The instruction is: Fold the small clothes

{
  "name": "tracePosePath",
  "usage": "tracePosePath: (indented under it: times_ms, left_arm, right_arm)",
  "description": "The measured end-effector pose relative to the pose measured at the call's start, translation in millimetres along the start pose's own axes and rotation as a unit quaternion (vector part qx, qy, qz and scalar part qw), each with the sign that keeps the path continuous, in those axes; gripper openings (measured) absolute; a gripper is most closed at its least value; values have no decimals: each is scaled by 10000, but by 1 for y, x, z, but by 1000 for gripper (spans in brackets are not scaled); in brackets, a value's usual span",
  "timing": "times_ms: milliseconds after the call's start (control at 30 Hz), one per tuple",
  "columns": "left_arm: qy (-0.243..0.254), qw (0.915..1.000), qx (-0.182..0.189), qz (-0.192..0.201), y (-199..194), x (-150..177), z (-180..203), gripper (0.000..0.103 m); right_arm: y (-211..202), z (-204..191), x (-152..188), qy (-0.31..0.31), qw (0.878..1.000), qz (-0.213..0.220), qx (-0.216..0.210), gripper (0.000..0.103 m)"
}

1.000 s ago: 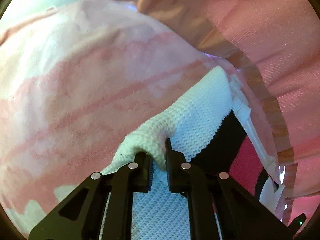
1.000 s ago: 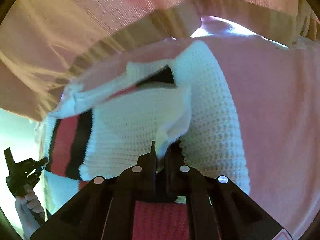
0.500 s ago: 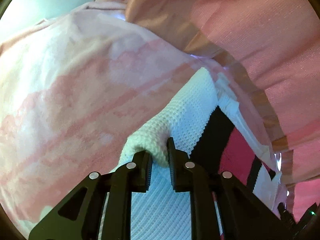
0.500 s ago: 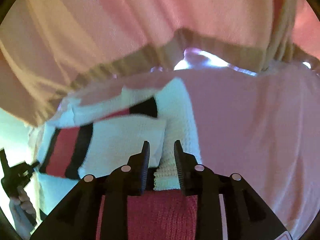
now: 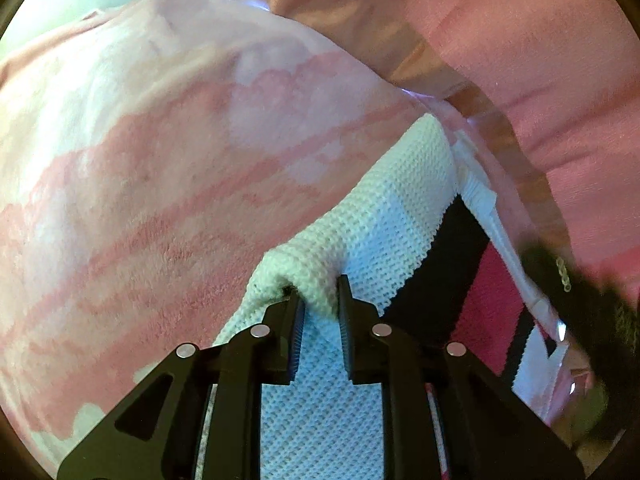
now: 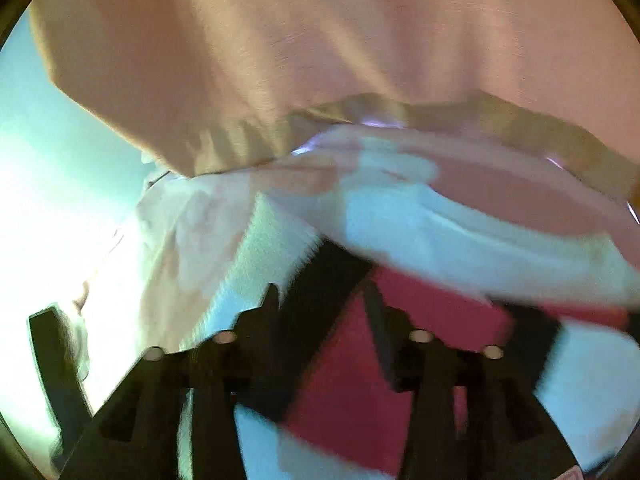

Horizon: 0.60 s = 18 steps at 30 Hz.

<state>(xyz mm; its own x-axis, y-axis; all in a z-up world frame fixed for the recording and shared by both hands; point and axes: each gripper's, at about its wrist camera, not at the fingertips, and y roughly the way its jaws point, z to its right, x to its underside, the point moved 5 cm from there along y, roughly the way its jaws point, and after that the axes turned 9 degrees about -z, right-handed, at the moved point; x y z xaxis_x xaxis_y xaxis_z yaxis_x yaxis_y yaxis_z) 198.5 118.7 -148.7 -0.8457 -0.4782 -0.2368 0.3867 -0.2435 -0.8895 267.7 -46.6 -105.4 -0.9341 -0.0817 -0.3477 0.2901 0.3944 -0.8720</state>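
1. Sweater (image 5: 400,216), white knit with black and red bands: a bunched edge clenched in the left tongs (image 5: 320,300), a lump of knit sitting right between the tips.
2. From those tips, runs ahead and to the right, long axis slanting up-right; white part nearest, black band next, red band farthest right.
3. Lies on a pink-and-white fleece blanket (image 5: 160,160), which spreads ahead and left of the left tongs.
4. Right tongs (image 6: 320,304) released, tips wide apart, nothing between them; hovering just over the black and red bands (image 6: 400,320), view blurred, so contact cannot be told.
5. Seen from the right tongs, white knit to the left and to the far right, stripes straight ahead and under the tips.
6. Pink top (image 6: 320,60) of the person fills the far side beyond both tongs.
7. Judgement: free striped end nearer the right tongs, so likely theirs to take, with the left acting as anchor at the white edge; fold probably across the long axis.
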Motion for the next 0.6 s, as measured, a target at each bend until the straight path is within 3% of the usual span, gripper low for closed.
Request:
tracePosePath:
  times_ms: [133,233,367,433,467,533,600]
  left_arm:
    - [153,9998,-109,-4,5,-4,5,16]
    - [204,9997,-91,-8,7,-7,7,16]
    - [264,9996,-53,-11,10,-14,7,16]
    - [266,9996,-69,26,12,-17,6,16]
    - [283,9995,-100,50,13,-18,7,16]
    - [341,9990,-251,130,15,-19,12,17]
    - [374,9986,-343,138,15,-19,18,17]
  right_arm:
    - [45,-18,-30,-126,9997,-137,126,53]
    - [75,-26,-43,-330,9985,-412,163,4]
    - [60,-39,-66,-548,9980,229,229,3]
    - [79,-35,-71,-499,9976,6,478,3]
    - [97,-32,-67,-537,9962,-372,573,4]
    - [94,-34,-67,-559,9962,-253,616,8]
    - [66,-31,-63,-435,9983,-130,359,11]
